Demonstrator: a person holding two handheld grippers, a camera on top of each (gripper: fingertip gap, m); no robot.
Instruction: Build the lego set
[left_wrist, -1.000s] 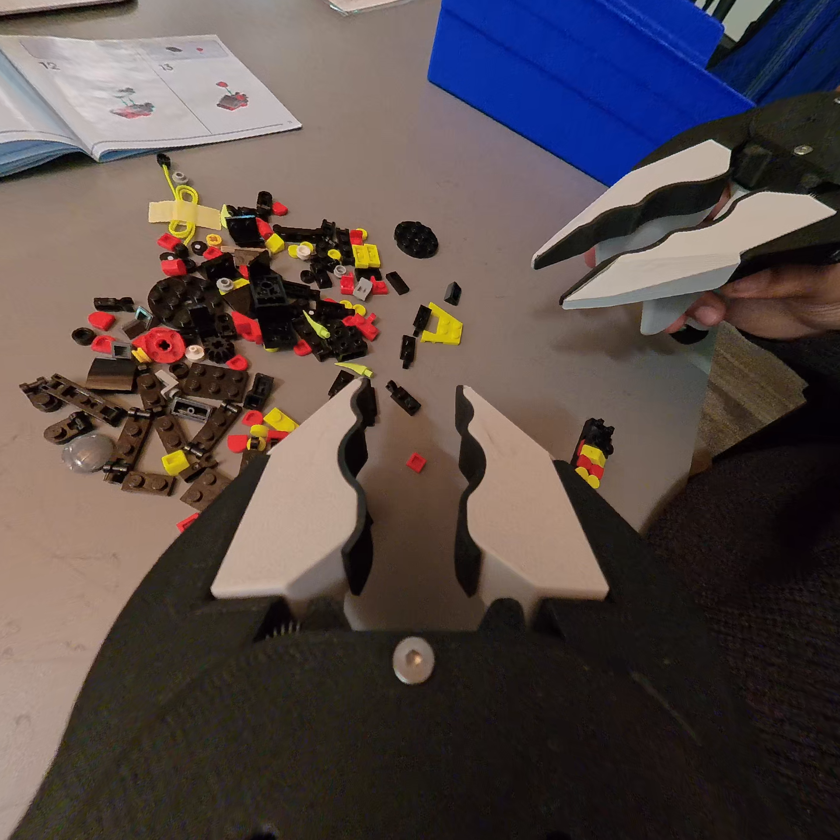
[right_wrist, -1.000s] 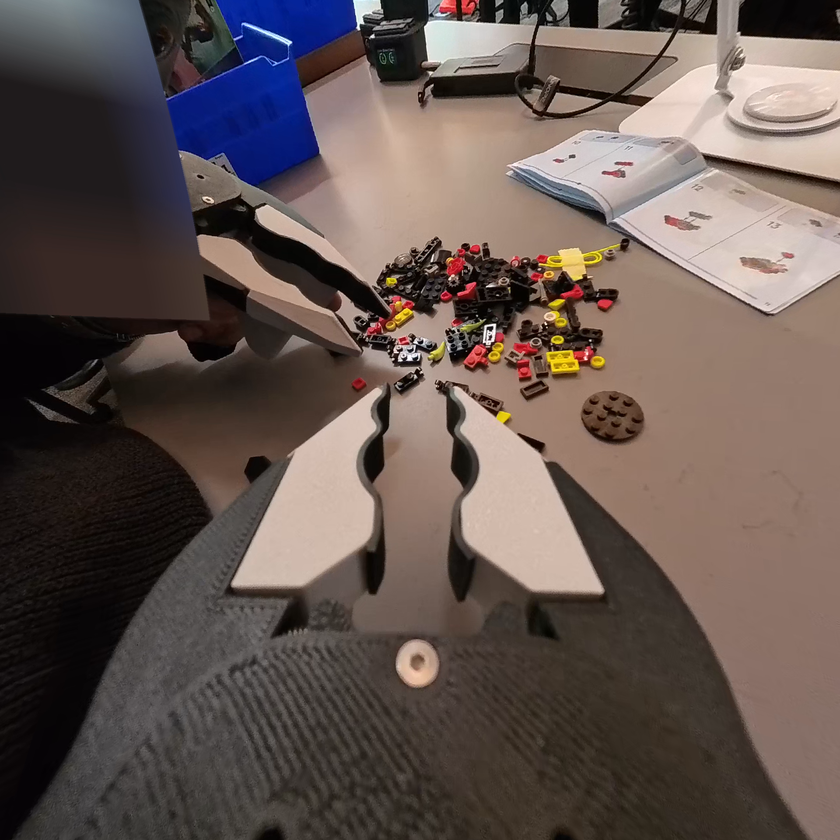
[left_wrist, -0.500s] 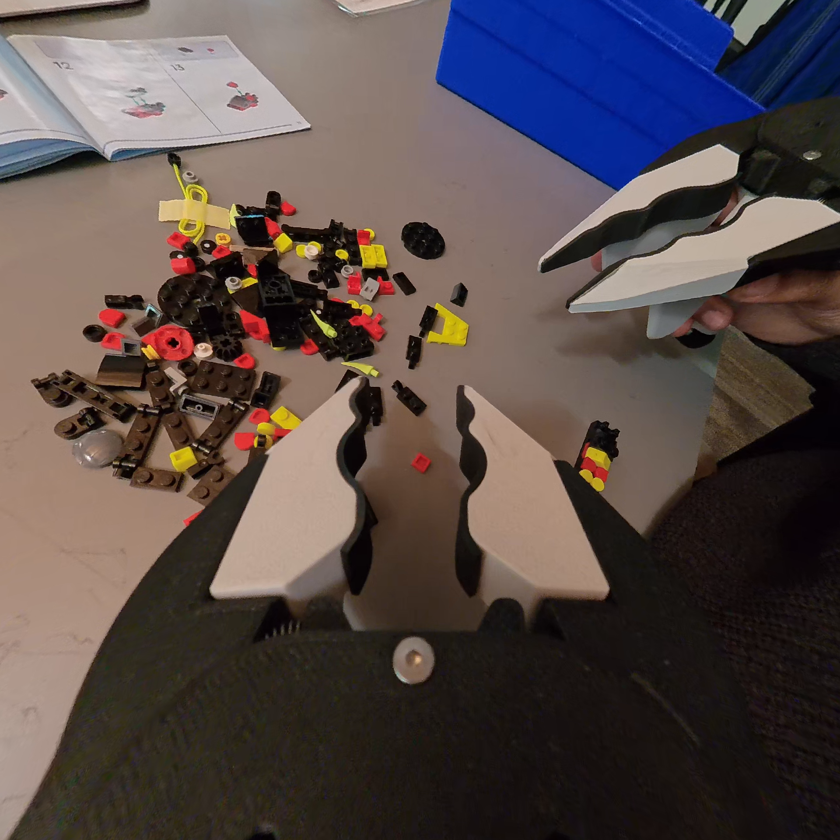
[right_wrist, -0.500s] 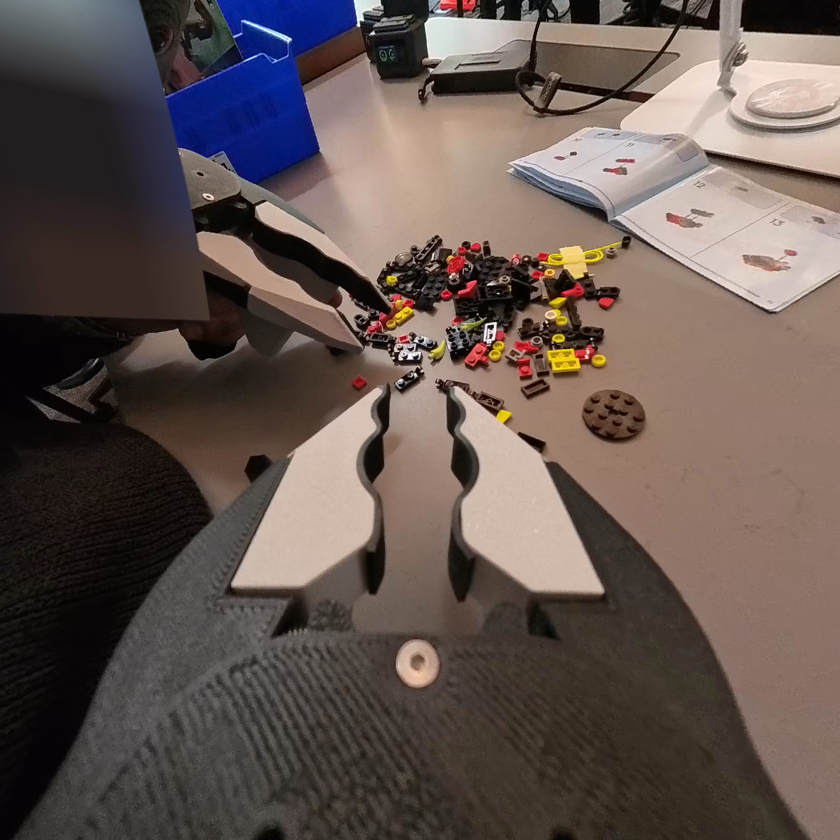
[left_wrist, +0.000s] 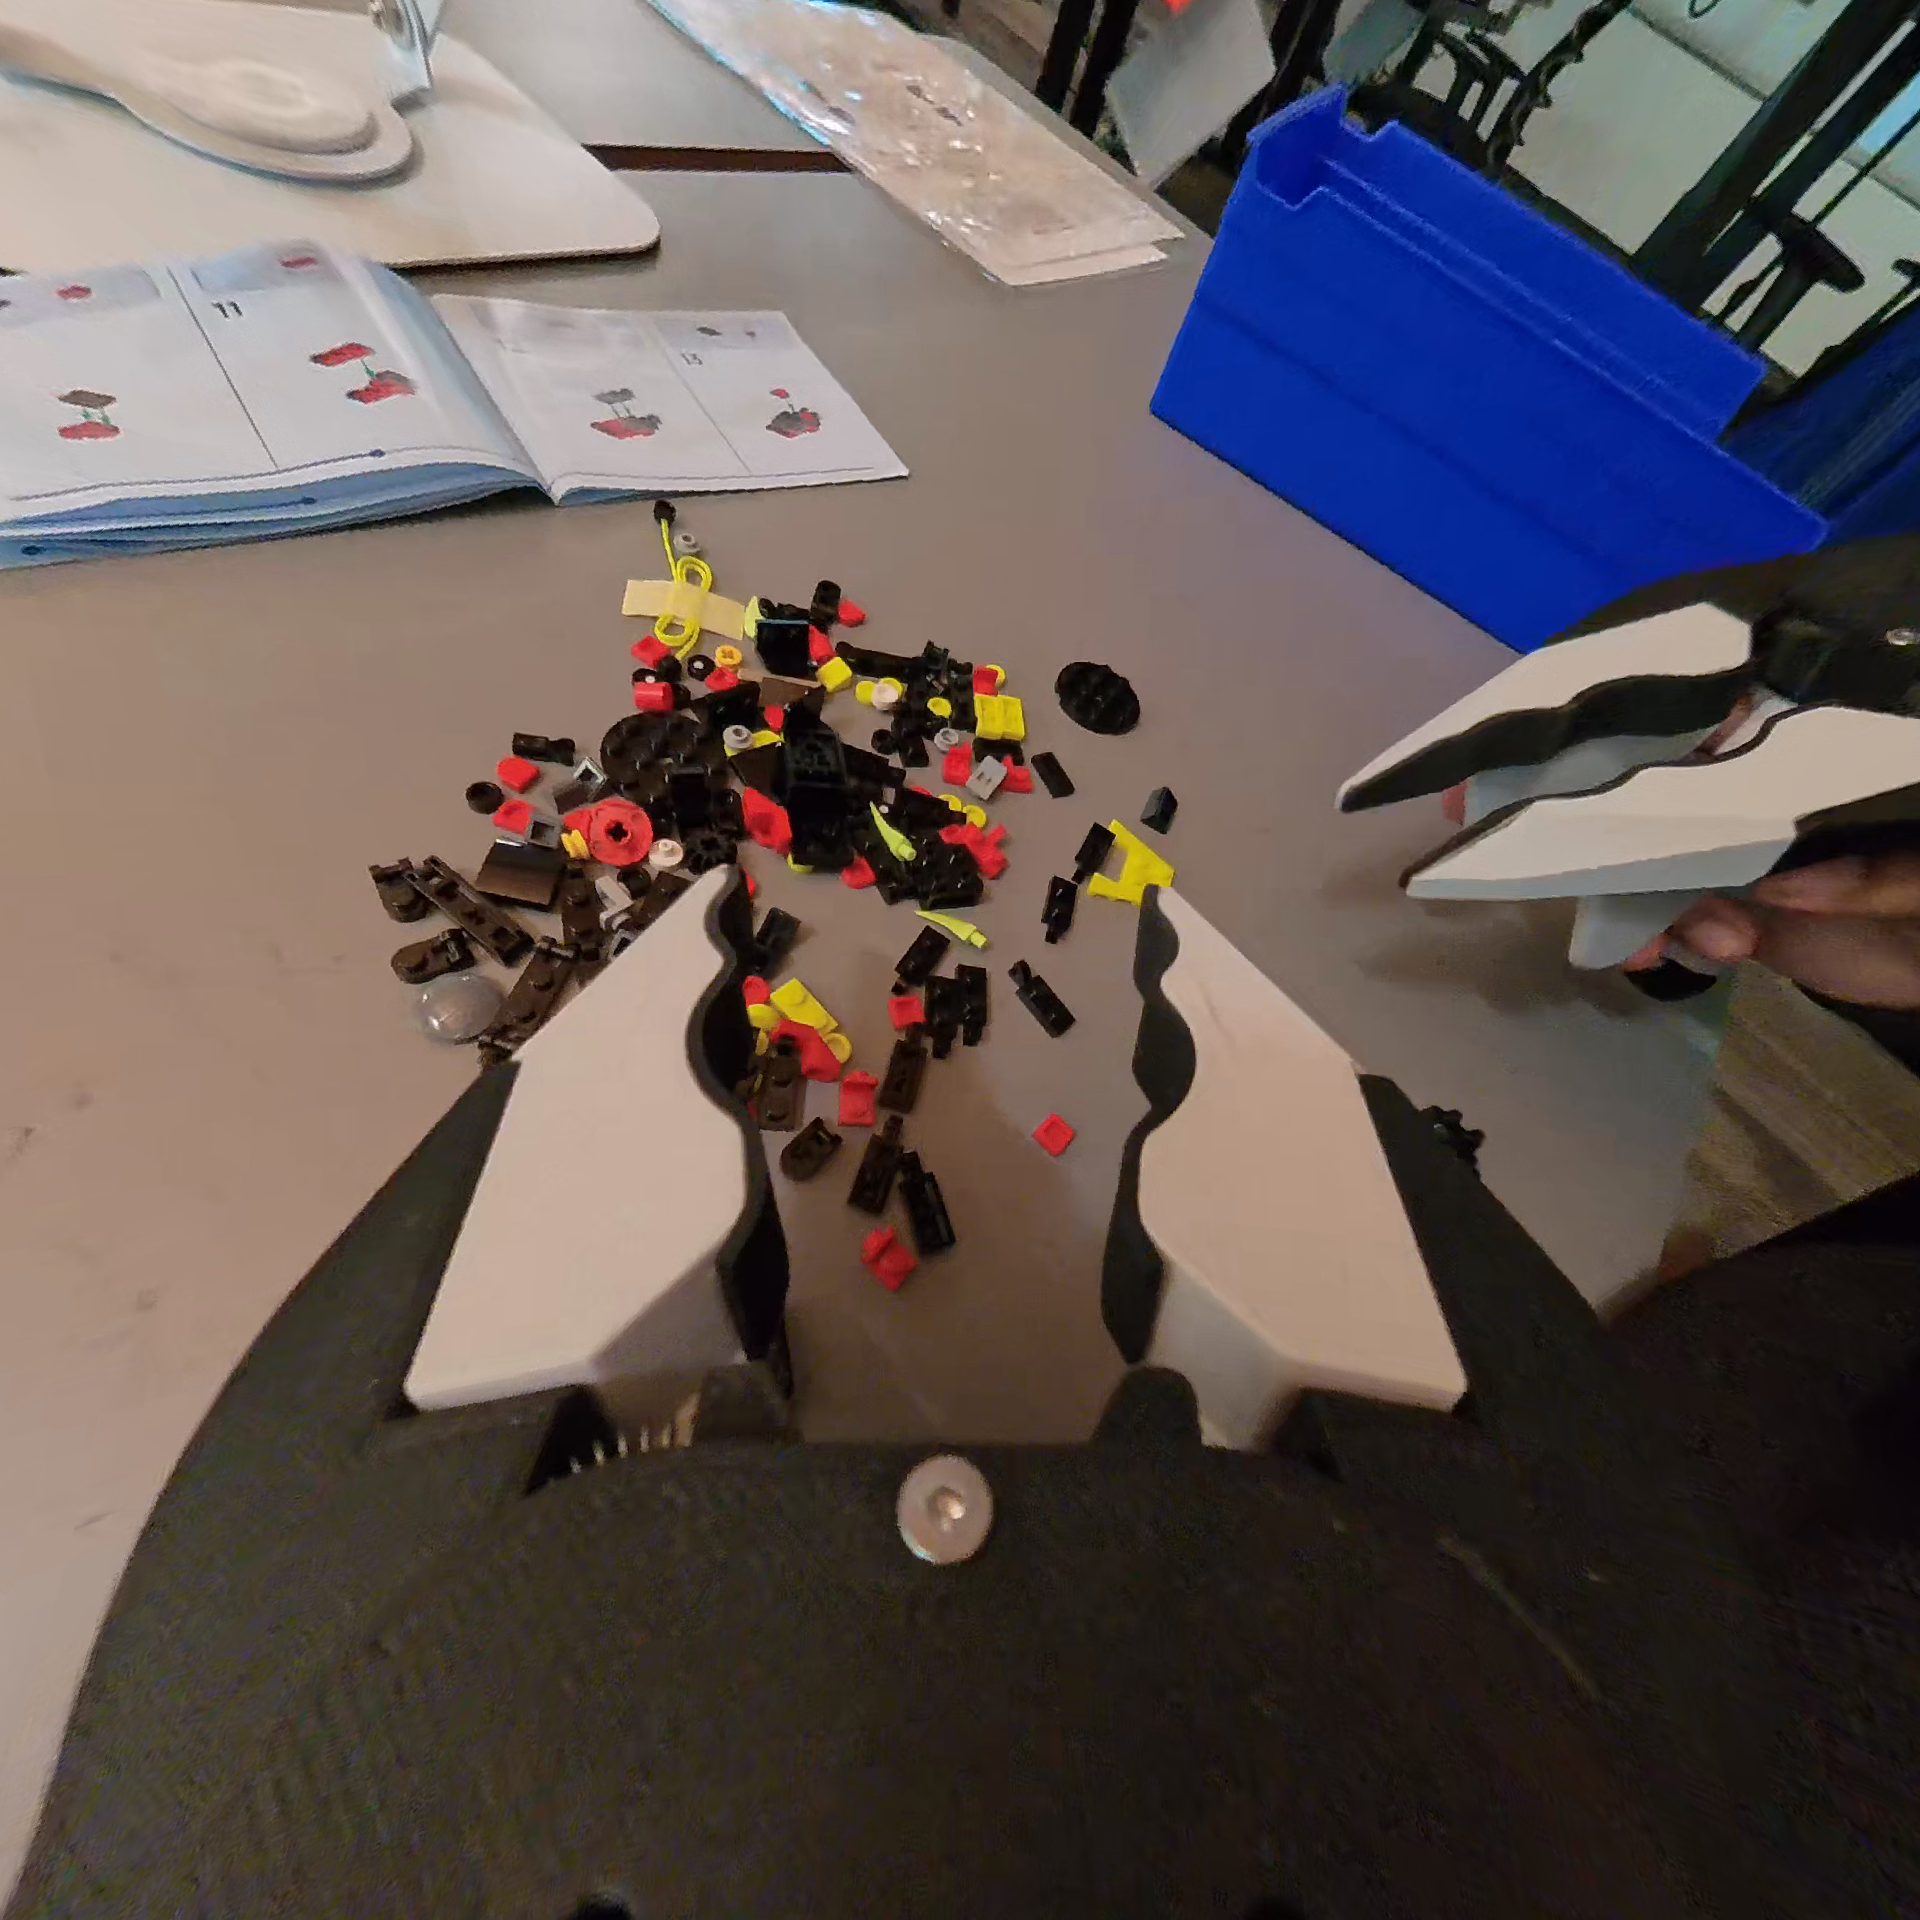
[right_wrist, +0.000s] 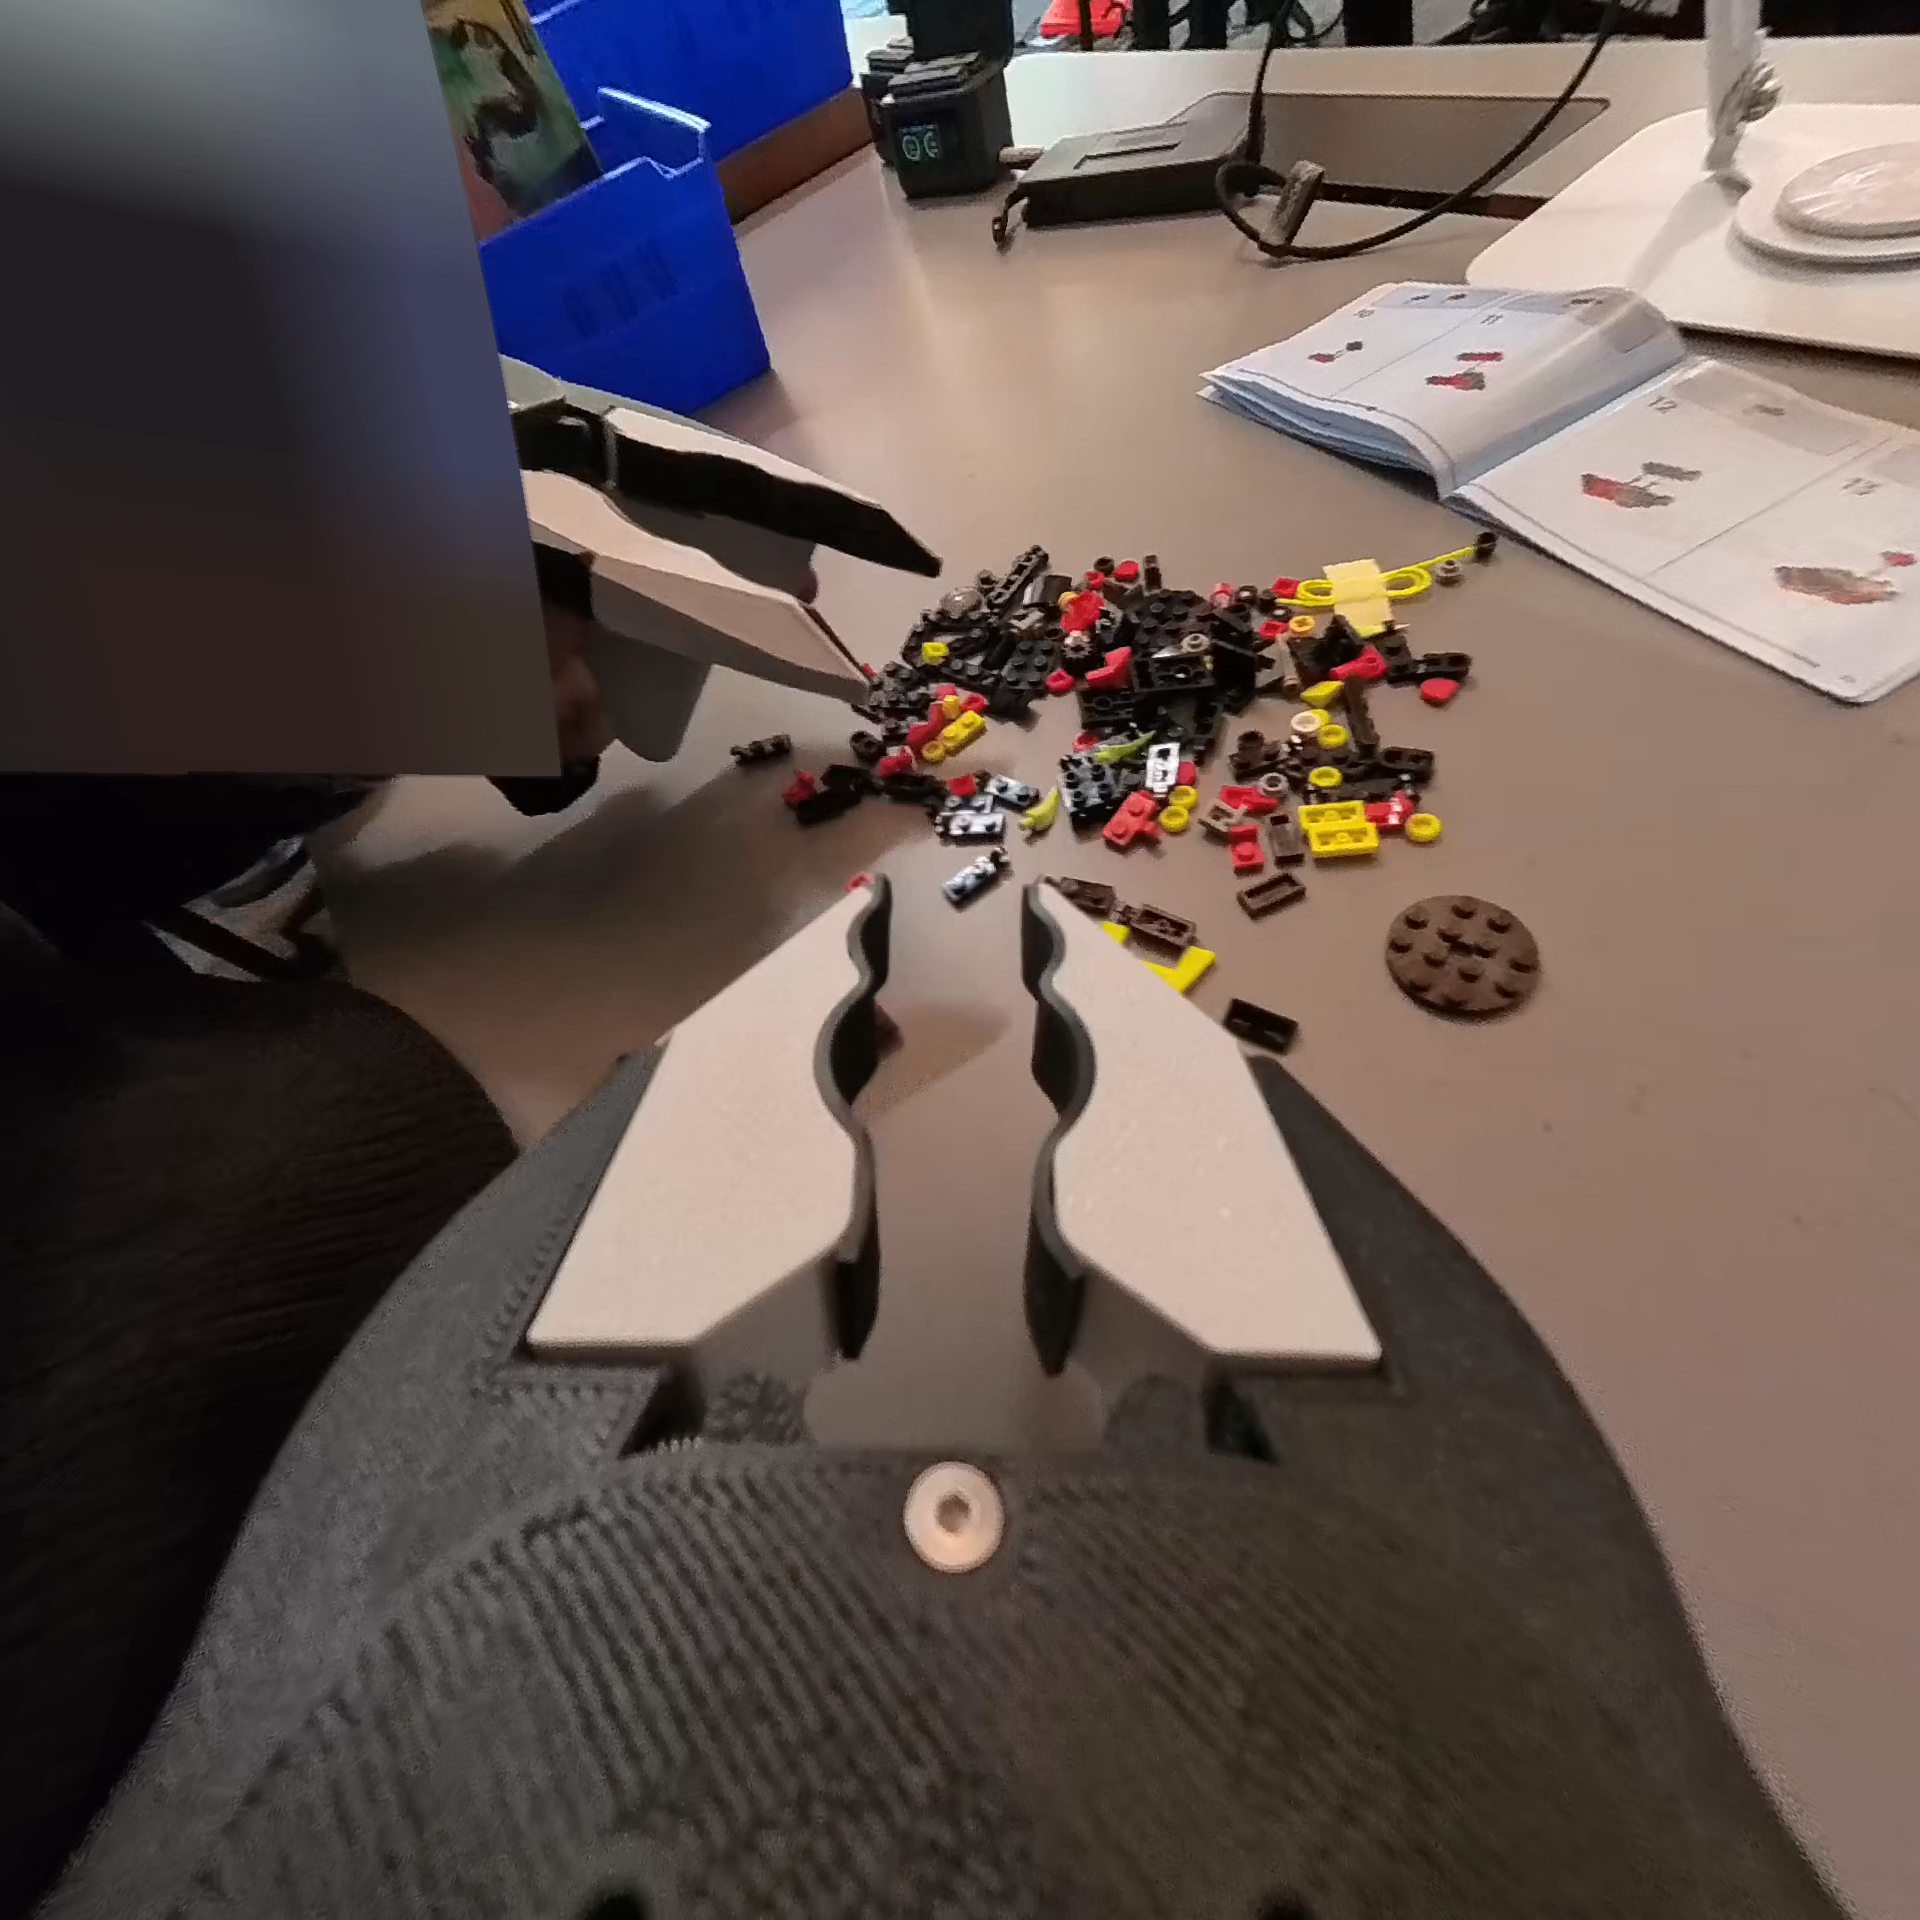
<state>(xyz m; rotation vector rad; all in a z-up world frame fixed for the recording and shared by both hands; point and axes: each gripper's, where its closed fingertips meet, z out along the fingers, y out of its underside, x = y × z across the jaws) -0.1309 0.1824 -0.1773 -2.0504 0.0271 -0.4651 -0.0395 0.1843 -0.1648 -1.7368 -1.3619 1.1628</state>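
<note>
A pile of small black, red and yellow Lego pieces (left_wrist: 821, 790) lies on the grey table (left_wrist: 260, 727); it also shows in the right wrist view (right_wrist: 1143, 707). My left gripper (left_wrist: 940, 894) is wide open and empty, above the pile's near edge, with loose pieces and a small red plate (left_wrist: 1052, 1135) between its fingers. My right gripper (right_wrist: 956, 891) is open and empty, just short of the pile; it also shows in the left wrist view (left_wrist: 1380, 844). The left gripper shows in the right wrist view (right_wrist: 902, 632), its tips over the pile's left edge.
An open instruction booklet (left_wrist: 416, 395) lies beyond the pile. A blue bin (left_wrist: 1455, 384) stands at the far right. A dark round plate (right_wrist: 1463, 956) and a yellow wedge (right_wrist: 1179, 966) lie apart from the pile. A white stand base (right_wrist: 1714, 239) and cables sit farther back.
My left gripper has opened much wider and tilted up, so more of the pile and the table's far end show. The right gripper has kept its opening and barely moved.
</note>
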